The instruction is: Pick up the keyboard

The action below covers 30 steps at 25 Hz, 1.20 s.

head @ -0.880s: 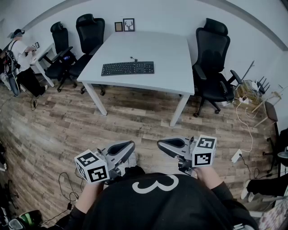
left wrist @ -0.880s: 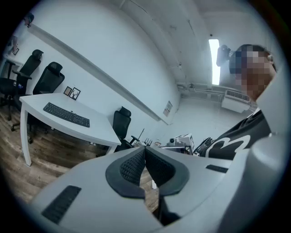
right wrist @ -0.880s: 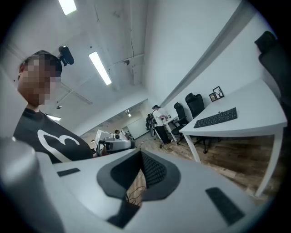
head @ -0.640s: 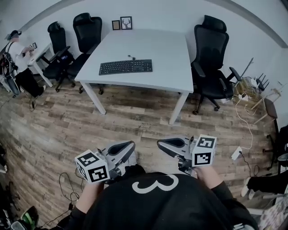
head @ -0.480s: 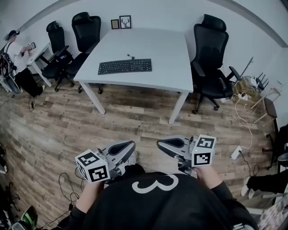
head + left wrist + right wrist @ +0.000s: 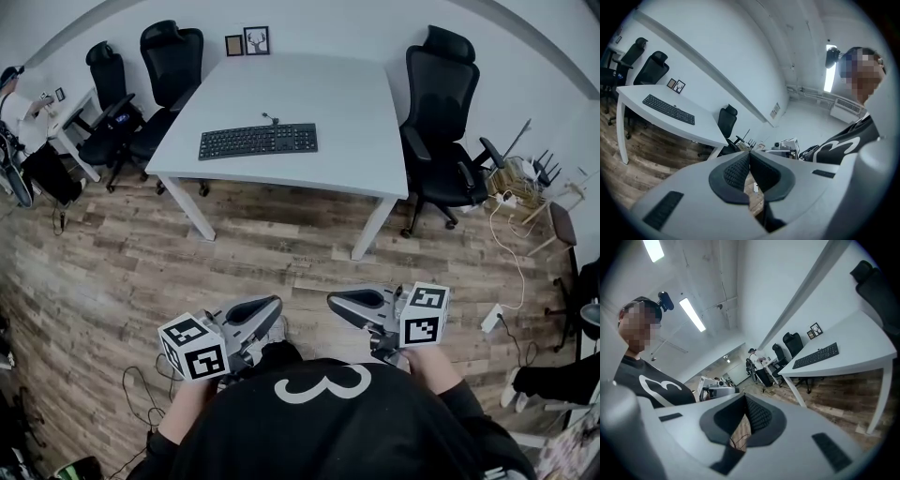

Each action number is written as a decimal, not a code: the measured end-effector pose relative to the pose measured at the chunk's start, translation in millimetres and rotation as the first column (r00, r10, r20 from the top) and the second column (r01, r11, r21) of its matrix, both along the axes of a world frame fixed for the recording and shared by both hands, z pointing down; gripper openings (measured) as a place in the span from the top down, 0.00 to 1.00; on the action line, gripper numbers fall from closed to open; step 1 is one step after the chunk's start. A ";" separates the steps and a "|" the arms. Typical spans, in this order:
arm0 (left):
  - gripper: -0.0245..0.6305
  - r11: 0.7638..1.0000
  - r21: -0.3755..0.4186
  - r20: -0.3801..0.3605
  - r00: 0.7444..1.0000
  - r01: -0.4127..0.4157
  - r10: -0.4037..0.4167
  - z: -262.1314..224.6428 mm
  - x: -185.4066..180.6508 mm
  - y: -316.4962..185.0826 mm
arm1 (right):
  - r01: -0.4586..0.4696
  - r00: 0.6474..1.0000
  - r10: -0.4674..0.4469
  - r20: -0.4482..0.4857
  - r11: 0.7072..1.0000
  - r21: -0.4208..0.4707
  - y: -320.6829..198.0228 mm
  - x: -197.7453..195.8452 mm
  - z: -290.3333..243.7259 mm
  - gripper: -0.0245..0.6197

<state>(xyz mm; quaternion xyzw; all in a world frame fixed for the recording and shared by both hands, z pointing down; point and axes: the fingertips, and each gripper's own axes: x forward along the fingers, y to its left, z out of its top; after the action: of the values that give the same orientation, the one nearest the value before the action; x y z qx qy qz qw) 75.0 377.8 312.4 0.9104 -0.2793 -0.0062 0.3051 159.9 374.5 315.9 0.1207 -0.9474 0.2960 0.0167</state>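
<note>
Keyboard [image 6: 258, 141] on table [image 6: 356, 112], well ahead.
Left gripper [image 6: 266, 309], right gripper [image 6: 339, 305] pressed together, empty; we judge the keyboard light and stiff, so take both short ends.

white "3" on person's black shirt [image 6: 323, 385].

White table [image 6: 361, 112], black office chairs [image 6: 441, 117], two small picture frames [image 6: 256, 40], wood floor [image 6: 141, 272]
</note>
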 end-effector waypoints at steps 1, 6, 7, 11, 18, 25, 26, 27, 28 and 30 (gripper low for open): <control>0.94 1.000 -0.009 -0.001 1.000 0.000 0.000 1.7 -3.2 -8.6 | -0.003 1.000 0.003 0.000 1.000 -0.007 -8.9 -2.7 1.4 0.95; 0.94 0.999 -0.048 -0.003 1.000 -0.007 0.007 14.9 -19.8 -55.4 | -0.014 1.000 0.014 0.004 0.999 -0.047 -53.4 -18.5 14.0 0.95; 0.94 0.998 -0.057 -0.003 1.000 -0.013 0.012 16.4 -23.4 -65.6 | -0.018 1.000 0.018 0.006 0.998 -0.055 -63.4 -22.5 15.2 0.95; 0.94 0.997 -0.072 -0.002 1.000 -0.031 0.030 17.3 -44.0 -113.7 | -0.034 0.999 0.034 0.009 0.997 -0.066 -109.4 -43.8 14.2 0.95; 0.94 0.997 -0.067 -0.045 0.998 -0.043 0.040 6.7 -90.0 -190.3 | -0.056 0.998 0.057 0.009 0.995 -0.081 -184.2 -83.5 11.6 0.95; 0.94 0.998 -0.049 -0.057 0.998 -0.045 0.042 7.6 -141.9 -239.9 | -0.076 0.997 0.076 0.001 0.994 -0.079 -234.3 -124.0 11.9 0.95; 0.94 0.998 -0.054 -0.061 0.998 -0.038 0.034 10.0 -146.9 -244.9 | -0.078 0.997 0.078 -0.003 0.994 -0.079 -238.2 -126.7 12.6 0.95; 0.94 0.998 -0.061 -0.068 0.997 -0.032 0.028 12.8 -150.6 -248.8 | -0.081 0.997 0.081 -0.007 0.993 -0.082 -241.6 -128.0 13.9 0.95; 0.94 0.997 -0.071 -0.076 0.997 -0.029 0.023 15.5 -153.1 -251.8 | -0.085 0.996 0.084 -0.012 0.993 -0.086 -244.9 -128.6 15.3 0.95; 0.94 0.996 -0.086 -0.088 0.996 -0.030 0.022 19.5 -155.4 -257.4 | -0.089 0.996 0.088 -0.016 0.992 -0.092 -251.9 -128.7 16.9 0.95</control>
<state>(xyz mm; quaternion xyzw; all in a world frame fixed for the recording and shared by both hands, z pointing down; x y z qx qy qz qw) -80.4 120.4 331.9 0.8987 -0.2537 -0.0299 0.3563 31.3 122.7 332.8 0.1636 -0.9262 0.3395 0.0145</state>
